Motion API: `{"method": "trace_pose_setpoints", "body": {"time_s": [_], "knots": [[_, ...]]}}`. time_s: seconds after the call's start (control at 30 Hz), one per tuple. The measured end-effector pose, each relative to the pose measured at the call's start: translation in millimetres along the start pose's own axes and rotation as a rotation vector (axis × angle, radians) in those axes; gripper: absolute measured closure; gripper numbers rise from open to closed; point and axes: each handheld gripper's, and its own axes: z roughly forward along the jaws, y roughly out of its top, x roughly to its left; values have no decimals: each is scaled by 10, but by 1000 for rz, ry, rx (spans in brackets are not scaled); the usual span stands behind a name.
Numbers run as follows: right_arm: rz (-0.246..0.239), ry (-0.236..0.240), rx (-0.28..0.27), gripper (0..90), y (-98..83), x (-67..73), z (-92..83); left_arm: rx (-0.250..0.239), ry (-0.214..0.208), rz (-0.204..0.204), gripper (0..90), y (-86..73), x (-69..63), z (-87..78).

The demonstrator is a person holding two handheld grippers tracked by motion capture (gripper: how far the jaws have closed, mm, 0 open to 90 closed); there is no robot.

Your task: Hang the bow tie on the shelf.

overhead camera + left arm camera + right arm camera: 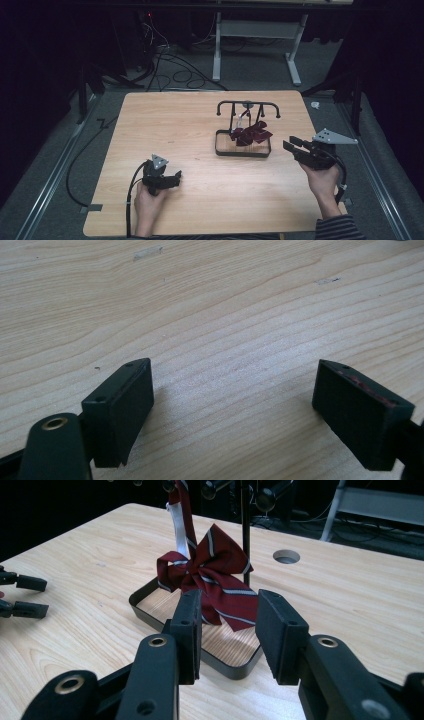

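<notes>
While the bow (251, 133) hung on the stand (243, 149) near the desk's (200, 200) right edge, the right tongs (291, 146) sat beside it, half-open, empty; left tongs (176, 176) wide, well apart.

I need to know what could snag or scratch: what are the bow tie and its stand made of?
Bow tie: woven fabric, dark red with pale stripes, soft folds, slight sheen. Stand: thin black rods, likely painted metal; its tray has a black rim around a wood-look floor.

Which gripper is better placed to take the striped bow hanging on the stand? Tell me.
Probably the right. The right gripper is open, pointed at the striped bow on the stand. The left gripper rests over bare table, farther away.
</notes>
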Motion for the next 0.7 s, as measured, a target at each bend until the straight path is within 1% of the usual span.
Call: {"method": "trace_pose_setpoints", "body": {"time_s": [0.13,0.4,0.5,0.7], "knots": [[4,4,5,646,-39,-5,7,0,0,0,171,0,0,0],[33,8,13,647,-145,-16,17,1,-1,0,171,1,1,-1],[30,6,19,648,-178,-19,31,0,0,0,171,0,0,0],[44,8,26,648,-239,-29,46,0,0,0,171,0,0,0]]}}
